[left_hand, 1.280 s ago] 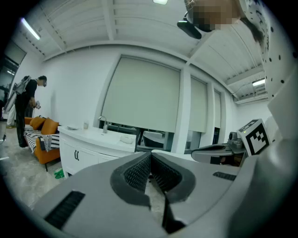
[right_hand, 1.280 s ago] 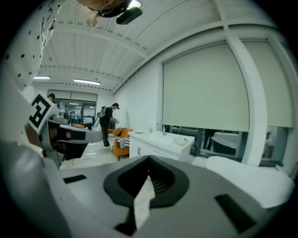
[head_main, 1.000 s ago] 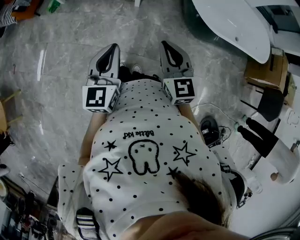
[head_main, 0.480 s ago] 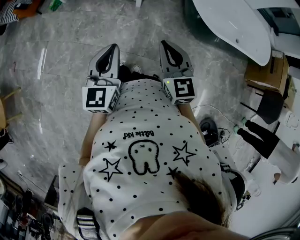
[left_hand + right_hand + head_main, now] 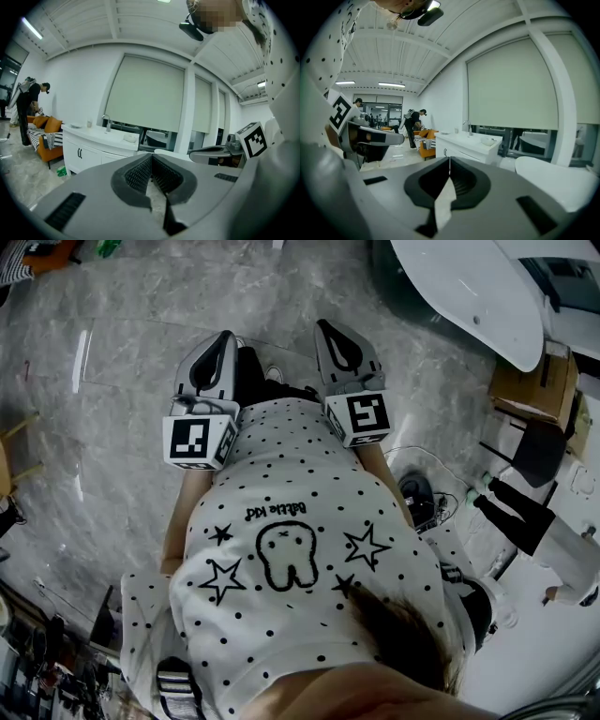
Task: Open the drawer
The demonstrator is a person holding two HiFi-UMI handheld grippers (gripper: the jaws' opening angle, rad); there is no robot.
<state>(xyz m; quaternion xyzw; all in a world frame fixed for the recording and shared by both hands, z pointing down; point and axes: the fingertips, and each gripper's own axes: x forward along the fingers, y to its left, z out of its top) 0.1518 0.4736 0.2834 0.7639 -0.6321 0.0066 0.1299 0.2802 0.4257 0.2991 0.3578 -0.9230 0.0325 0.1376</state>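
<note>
The left hand-held gripper (image 5: 222,341) and right hand-held gripper (image 5: 334,334) are both staying closed together, empty. Nothing is shifting, so opening the drawer is not starting yet.

The right gripper (image 5: 449,160) is being held nearly level with its jaws brought together, tips touching, while the left gripper (image 5: 398,138), with its marker cube (image 5: 340,113), is being carried beside it at the left edge. Beyond the jaws, a white cabinet (image 5: 457,149) topped by a tap (image 5: 468,125) is being faced, under a wide drawn blind (image 5: 513,86). Farther back, an orange sofa (image 5: 425,149) is being bent over by a person in dark clothes (image 5: 414,121).
</note>
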